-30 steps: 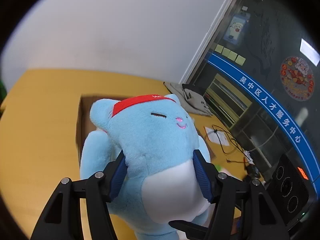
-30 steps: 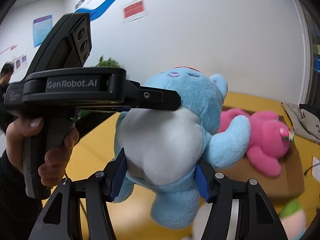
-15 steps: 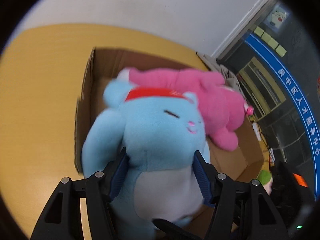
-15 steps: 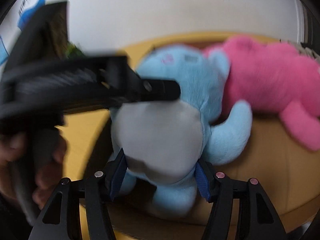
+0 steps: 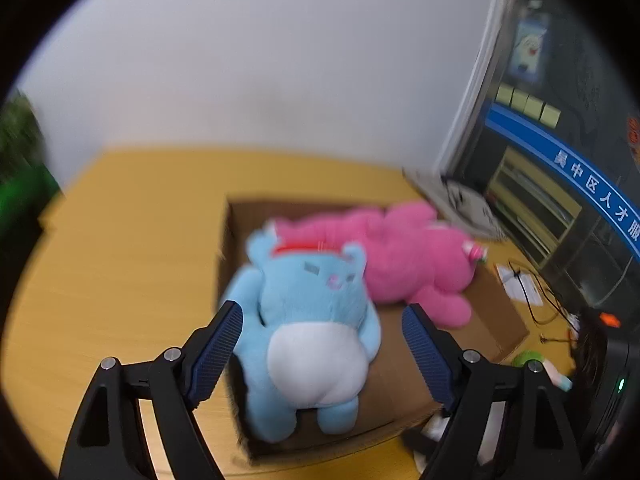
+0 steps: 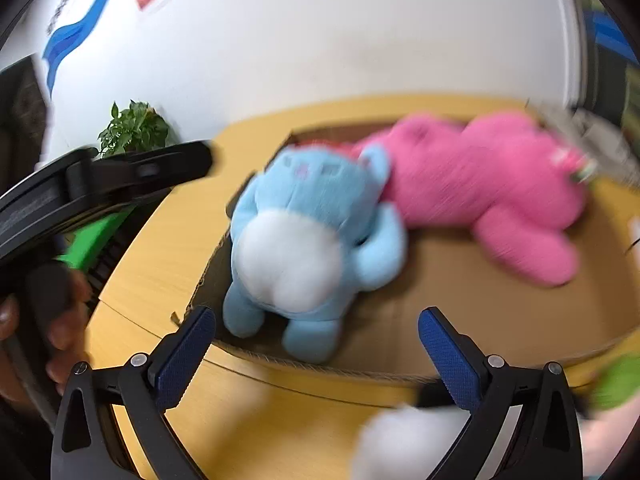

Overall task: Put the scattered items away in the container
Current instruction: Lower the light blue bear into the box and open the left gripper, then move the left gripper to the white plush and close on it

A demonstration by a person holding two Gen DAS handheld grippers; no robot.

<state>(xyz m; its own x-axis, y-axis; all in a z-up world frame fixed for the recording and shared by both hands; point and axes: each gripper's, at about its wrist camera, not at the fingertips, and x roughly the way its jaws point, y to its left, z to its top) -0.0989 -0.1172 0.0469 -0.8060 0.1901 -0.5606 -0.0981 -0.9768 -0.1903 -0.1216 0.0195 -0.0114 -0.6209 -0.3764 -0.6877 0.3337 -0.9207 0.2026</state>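
Light blue plush [image 5: 308,312] showing white belly and red headband, pink plush [image 5: 412,264] lying in brown cardboard box [image 5: 496,320], yellow bench [image 5: 120,264], dark blue textured claw pads [image 5: 424,356]

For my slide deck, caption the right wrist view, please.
Opening tongs release a blue plush into the cardboard box beside a pink plush.

- Left claw [image 5: 318,340] is opening, pads clear of the blue plush [image 5: 308,328].
- Blue plush lies in box [image 5: 496,320], beside pink plush [image 5: 408,264].
- Box sits on table [image 5: 120,260].
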